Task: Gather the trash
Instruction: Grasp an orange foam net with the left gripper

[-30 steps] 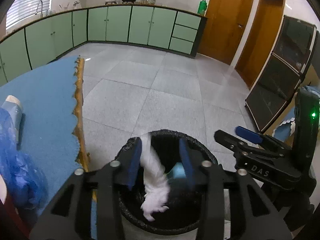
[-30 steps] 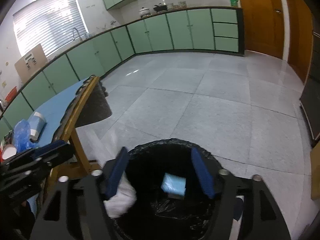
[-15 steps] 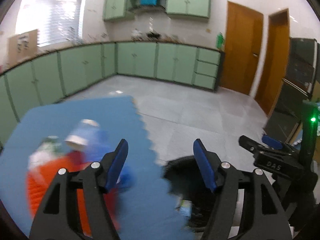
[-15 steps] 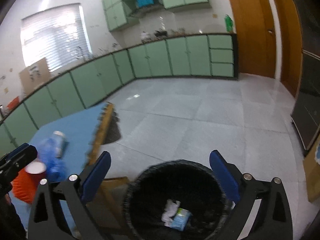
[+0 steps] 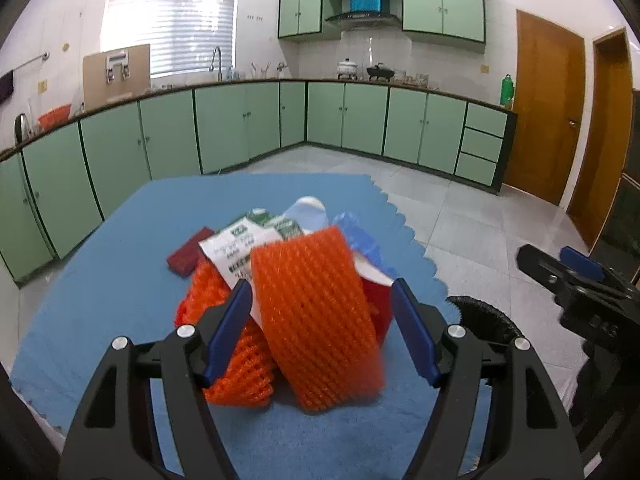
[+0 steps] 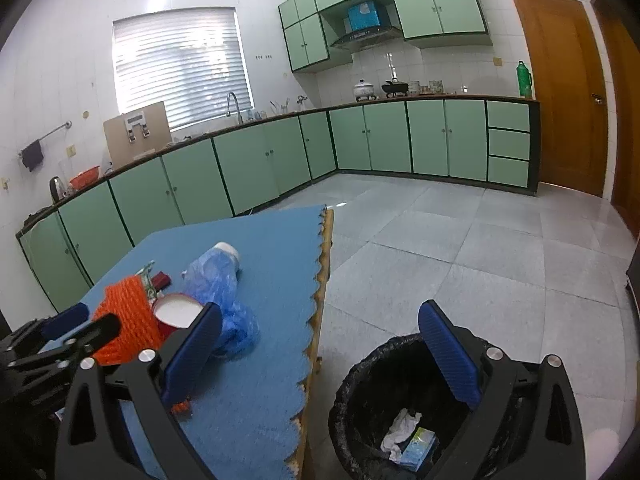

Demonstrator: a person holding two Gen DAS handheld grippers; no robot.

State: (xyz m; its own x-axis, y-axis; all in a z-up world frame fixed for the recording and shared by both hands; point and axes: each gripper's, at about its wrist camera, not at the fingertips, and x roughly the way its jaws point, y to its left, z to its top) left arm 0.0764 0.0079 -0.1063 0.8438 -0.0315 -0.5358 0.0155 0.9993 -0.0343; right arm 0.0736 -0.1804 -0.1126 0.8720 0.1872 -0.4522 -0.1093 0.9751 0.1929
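A pile of trash lies on the blue mat (image 5: pixel 120 280): an orange foam net (image 5: pixel 316 320), a second orange net (image 5: pixel 236 364), a green-and-white carton (image 5: pixel 240 240), a dark red packet (image 5: pixel 188 254), a red cup (image 5: pixel 376 300), a blue plastic bag (image 5: pixel 360 240). My left gripper (image 5: pixel 322 336) is open, with the orange net between its fingers. My right gripper (image 6: pixel 320 360) is open and empty above the table edge and the black bin (image 6: pixel 360 380). The bin holds a white tissue (image 6: pixel 400 430) and a small carton (image 6: pixel 418 442).
The table's scalloped right edge (image 6: pixel 320 300) borders grey floor tiles. The bin (image 5: pixel 480 320) stands on the floor right of the table. Green cabinets (image 5: pixel 240 128) line the far walls. Wooden doors (image 5: pixel 548 108) are at the right.
My left gripper dropped the white tissue into the bin, opened, and swung left over the table up to the orange net. My right gripper opened wide and lifted away from the bin.
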